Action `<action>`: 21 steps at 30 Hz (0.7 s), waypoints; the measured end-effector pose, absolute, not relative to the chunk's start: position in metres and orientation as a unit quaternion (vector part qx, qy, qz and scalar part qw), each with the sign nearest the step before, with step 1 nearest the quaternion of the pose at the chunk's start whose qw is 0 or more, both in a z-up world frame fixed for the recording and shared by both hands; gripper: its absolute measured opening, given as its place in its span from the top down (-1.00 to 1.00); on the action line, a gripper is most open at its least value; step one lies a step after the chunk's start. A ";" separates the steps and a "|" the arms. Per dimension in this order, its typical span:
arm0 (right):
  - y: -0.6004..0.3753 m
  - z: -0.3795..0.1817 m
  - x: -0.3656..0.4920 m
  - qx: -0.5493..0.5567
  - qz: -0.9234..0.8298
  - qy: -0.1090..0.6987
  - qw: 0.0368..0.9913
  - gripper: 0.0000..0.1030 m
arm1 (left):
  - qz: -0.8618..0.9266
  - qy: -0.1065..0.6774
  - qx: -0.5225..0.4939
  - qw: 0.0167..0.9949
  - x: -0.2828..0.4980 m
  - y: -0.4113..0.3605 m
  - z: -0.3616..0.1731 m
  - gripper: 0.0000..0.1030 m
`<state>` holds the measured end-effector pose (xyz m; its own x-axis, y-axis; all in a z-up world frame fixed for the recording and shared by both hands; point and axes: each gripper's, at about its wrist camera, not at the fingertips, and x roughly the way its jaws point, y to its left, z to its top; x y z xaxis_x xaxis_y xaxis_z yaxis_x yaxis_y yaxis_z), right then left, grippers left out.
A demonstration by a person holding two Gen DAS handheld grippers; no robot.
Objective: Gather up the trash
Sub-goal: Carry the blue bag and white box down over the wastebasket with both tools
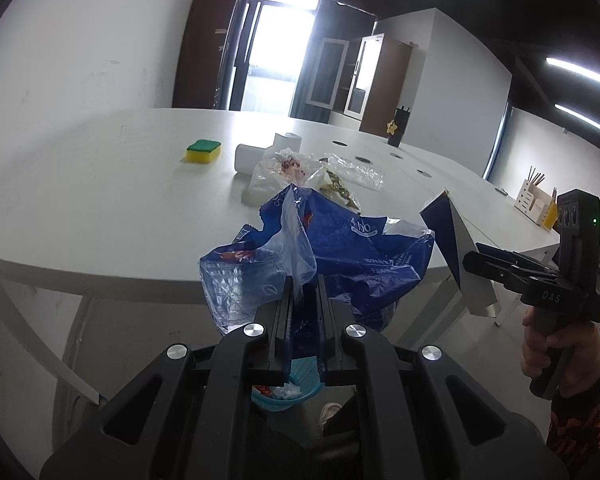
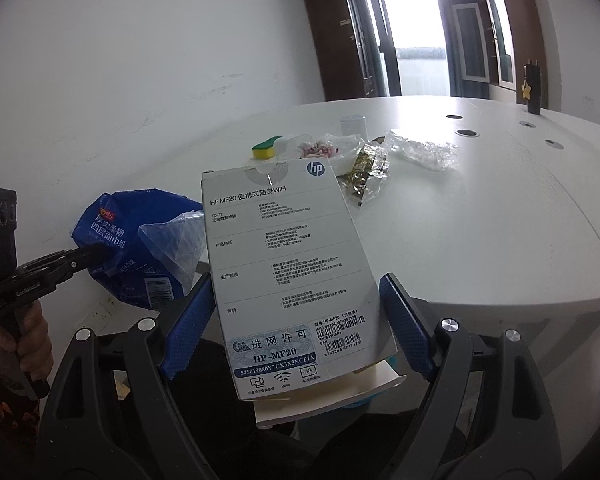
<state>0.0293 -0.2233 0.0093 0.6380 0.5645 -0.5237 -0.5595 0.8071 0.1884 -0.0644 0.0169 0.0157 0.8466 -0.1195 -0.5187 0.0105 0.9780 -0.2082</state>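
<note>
1. A white table (image 1: 100,200) fills most of both views, with round cable holes (image 2: 467,133) toward its far side
2. The white HP box (image 2: 292,272) sits between the blue pads (image 2: 404,324) of the right gripper (image 2: 296,332), whose fingers stand wide and grip the box by its two long sides; it is held off the near edge of the table
3. The blue tissue wrapper (image 1: 340,256), crumpled with clear film, is pinched in the left gripper (image 1: 303,300), its fingers nearly together on the plastic, just off the table's edge
4. A blue basket (image 1: 288,392) with scraps inside shows below the left gripper
5. Left on the table, grouped together: a clear bag with pink bits (image 2: 320,148), crinkled clear plastic (image 2: 424,150), a gold foil wrapper (image 2: 368,168) and white paper cups (image 1: 252,158)
6. A yellow and green sponge (image 1: 203,151) lies just beside them
</note>
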 end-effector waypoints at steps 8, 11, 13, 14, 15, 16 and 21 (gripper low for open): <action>-0.224 -0.014 -0.003 -0.020 0.314 0.312 0.897 -0.52 | -0.042 0.322 -0.097 0.941 -0.077 0.008 -0.015 0.85; -0.226 -0.029 -0.012 -0.019 0.311 0.332 0.890 -0.52 | -0.046 0.339 -0.076 0.937 -0.077 -0.001 -0.029 0.85; -0.226 -0.039 -0.018 -0.022 0.310 0.340 0.887 -0.52 | -0.049 0.351 -0.070 0.932 -0.076 -0.004 -0.041 0.85; -0.226 -0.044 -0.019 -0.023 0.310 0.346 0.885 -0.52 | -0.048 0.358 -0.070 0.930 -0.075 -0.003 -0.047 0.85; -0.226 -0.049 -0.020 -0.022 0.309 0.350 0.884 -0.52 | -0.047 0.367 -0.073 0.926 -0.073 -0.002 -0.055 0.85; -0.226 -0.054 -0.021 -0.021 0.310 0.355 0.882 -0.52 | -0.045 0.374 -0.077 0.923 -0.073 0.000 -0.061 0.85; -0.223 -0.079 -0.026 -0.026 0.310 0.378 0.872 -0.52 | -0.028 0.402 -0.090 0.911 -0.063 0.010 -0.092 0.85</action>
<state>-0.0261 -0.2233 -0.0785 0.5222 0.5209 -0.6753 -0.5605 0.8064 0.1886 -0.0629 0.0099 -0.0917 0.6758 -0.1236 -0.7266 -0.0210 0.9822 -0.1867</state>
